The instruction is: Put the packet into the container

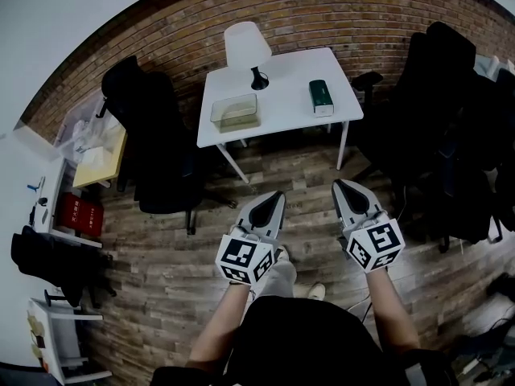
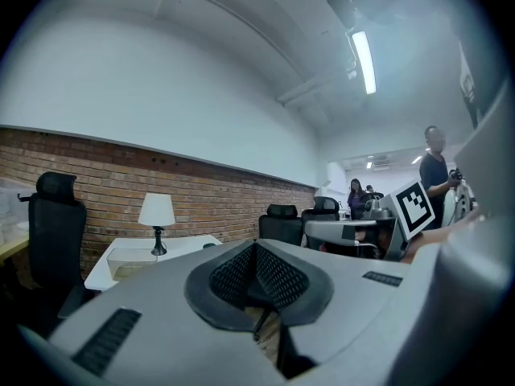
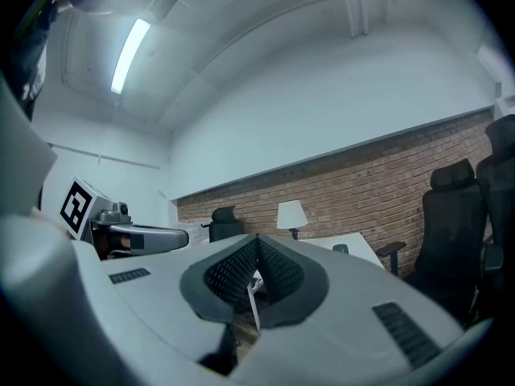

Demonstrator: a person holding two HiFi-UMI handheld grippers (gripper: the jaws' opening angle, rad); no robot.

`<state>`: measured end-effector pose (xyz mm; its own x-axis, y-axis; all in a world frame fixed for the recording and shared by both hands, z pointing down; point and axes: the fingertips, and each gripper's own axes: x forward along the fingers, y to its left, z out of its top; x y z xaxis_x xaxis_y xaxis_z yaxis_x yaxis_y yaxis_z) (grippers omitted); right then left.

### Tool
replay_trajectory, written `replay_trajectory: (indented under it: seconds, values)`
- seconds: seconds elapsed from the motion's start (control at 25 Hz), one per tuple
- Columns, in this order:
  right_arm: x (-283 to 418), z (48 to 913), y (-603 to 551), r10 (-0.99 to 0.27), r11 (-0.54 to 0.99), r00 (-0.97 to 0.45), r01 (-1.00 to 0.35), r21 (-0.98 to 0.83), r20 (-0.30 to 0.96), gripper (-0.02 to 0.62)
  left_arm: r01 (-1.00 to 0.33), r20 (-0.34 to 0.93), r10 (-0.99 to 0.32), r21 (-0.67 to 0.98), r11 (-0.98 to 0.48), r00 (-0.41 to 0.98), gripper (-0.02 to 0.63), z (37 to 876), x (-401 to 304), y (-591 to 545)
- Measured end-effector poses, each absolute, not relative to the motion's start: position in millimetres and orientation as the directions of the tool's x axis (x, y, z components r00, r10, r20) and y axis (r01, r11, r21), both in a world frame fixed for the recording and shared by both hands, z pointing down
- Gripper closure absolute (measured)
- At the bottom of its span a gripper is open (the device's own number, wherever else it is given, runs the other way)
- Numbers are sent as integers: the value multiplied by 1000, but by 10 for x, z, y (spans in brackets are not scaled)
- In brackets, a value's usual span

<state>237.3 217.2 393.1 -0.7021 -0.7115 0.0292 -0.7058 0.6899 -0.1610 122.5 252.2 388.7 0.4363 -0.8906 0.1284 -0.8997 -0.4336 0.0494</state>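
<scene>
A dark green packet (image 1: 321, 97) lies on the right side of a white table (image 1: 282, 115). On the table's left side stands a clear container (image 1: 236, 112), which the left gripper view also catches as a clear container (image 2: 131, 261) below the lamp. My left gripper (image 1: 278, 195) and right gripper (image 1: 338, 185) are both shut and empty, held side by side over the wooden floor well short of the table. Their jaws meet at the tips in both gripper views, around the left gripper (image 2: 256, 246) and the right gripper (image 3: 257, 238).
A white lamp (image 1: 246, 48) stands at the table's back edge by the brick wall. Black office chairs (image 1: 157, 143) flank the table on the left and more chairs (image 1: 451, 127) on the right. Shelves with clutter (image 1: 76, 191) sit far left. People (image 2: 434, 175) stand in the distance.
</scene>
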Motion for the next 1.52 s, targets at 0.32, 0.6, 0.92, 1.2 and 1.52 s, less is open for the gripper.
replay_trajectory:
  seconds: [0.32,0.6,0.92,1.2,1.52]
  values:
    - [2151,4031,1847,-706,693,-706,-705,-155,58,591,-903,137,-892,68,-425,430,601,4008,1006,2189]
    - [1757,4123,1247,-706,690,-704,-709,-144,80,591,-905,135,-895,84,-418,426,601,4082,591,1564]
    - [1317,4064,436,-742,650,-664,-747,-138,98,591,-889,133,-881,124,-440,454,601,4085,132,748]
    - [995,4102,-131,-769,611,-628,-777,-151,118,591,-876,140,-866,121,-466,480,601,4093,-291,222]
    - [786,4163,-538,-805,559,-577,-815,-153,137,591,-865,152,-852,124,-485,500,601,4209,-669,-209]
